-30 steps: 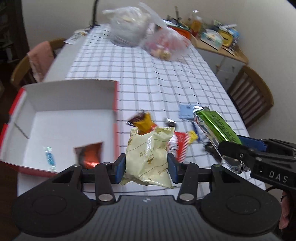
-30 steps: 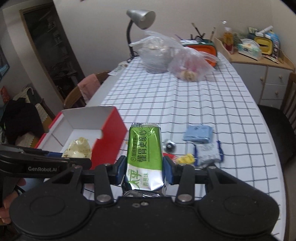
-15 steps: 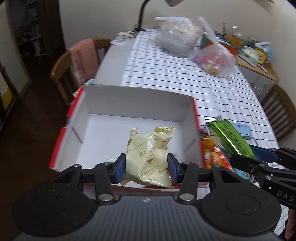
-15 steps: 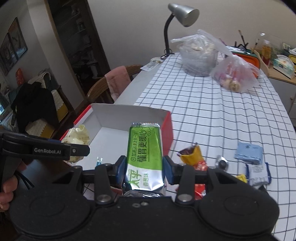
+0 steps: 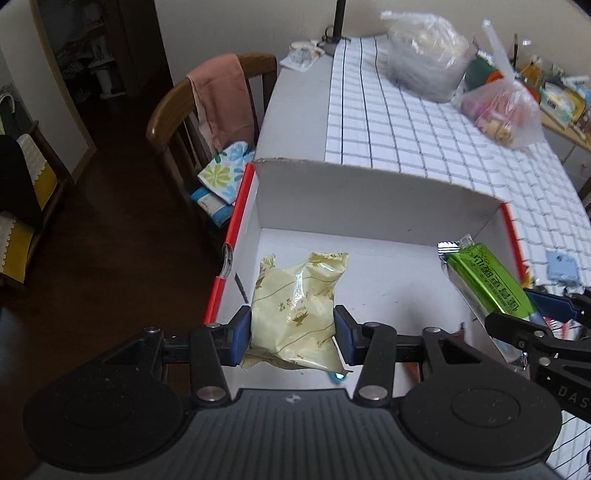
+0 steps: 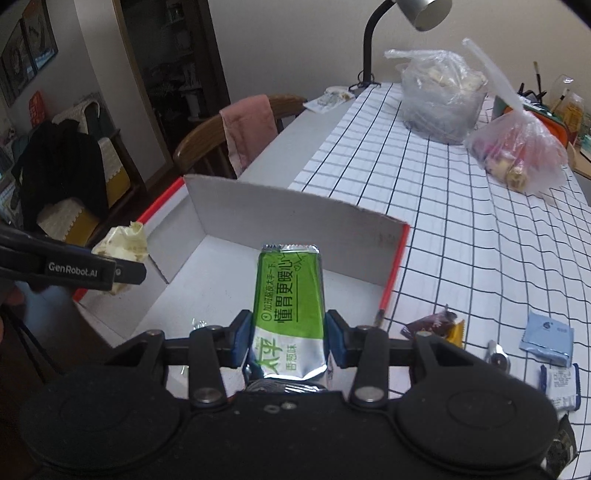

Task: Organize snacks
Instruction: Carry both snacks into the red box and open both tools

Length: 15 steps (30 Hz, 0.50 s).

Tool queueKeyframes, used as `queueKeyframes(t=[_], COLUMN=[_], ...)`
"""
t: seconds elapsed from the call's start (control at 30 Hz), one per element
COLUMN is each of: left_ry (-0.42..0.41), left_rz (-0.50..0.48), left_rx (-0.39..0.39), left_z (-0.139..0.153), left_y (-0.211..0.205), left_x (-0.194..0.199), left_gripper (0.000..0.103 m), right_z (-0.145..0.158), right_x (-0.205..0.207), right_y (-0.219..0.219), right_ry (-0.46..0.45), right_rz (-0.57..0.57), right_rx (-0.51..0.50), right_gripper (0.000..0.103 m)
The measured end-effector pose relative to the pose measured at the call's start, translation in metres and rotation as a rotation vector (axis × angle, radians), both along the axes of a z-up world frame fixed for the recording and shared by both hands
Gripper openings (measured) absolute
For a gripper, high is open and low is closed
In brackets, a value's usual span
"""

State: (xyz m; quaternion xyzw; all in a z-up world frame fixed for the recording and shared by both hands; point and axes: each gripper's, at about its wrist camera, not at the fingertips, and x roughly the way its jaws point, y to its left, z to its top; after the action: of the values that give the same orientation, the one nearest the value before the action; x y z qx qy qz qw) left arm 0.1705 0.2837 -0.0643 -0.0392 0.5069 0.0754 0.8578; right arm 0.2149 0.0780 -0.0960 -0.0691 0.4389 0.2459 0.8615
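Over the box [image 5: 369, 192] on the counter [image 6: 424, 177], my left gripper [image 5: 292, 334] clamps the yellow packet [image 5: 299, 306] above its left half; my right gripper [image 6: 287, 345] pinches the green bar [image 6: 290, 295], long axis toward the far wall, above the right half.

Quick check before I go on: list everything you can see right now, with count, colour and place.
box: 1, white inside, red outside, near table edge
cream snack bag: 1, pale yellow, held over the box
green bar: 1, green and silver, held over the box
loose snacks: several, blue, white, brown-yellow, on the tablecloth right of the box
plastic bags: 2, clear and pinkish, far end of table
tablecloth: 1, white with black grid
lamp: 1, silver, far end
chair: 1, wooden, pink cloth over its back
left gripper: shut on cream snack bag
right gripper: shut on green bar
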Motion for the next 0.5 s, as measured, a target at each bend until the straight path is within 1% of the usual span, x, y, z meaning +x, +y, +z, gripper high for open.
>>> queueKeyframes(t=[0.07,0.3,0.5], left_ry=[0.025,0.072,0.144], left_rz=[-0.01,-0.054,-0.088], left_rx=[0.004,0.015,0.029], left_z=[-0.008,-0.03,-0.049], left_y=[0.002,-0.003,-0.008], left_x=[0.008,0.026,0.038], left_gripper=[0.046,0.046,0.046], right_z=[-0.008,-0.032,-0.044], right_x=[0.004,0.02,0.023], right_y=[0.009,0.027,0.034], right_ry=[0.009,0.062,0.104], right_rz=[0.009,0.029,0.057], right_rx=[-0.021,-0.076,-0.122], right_gripper=[0.041,0.041,0.041])
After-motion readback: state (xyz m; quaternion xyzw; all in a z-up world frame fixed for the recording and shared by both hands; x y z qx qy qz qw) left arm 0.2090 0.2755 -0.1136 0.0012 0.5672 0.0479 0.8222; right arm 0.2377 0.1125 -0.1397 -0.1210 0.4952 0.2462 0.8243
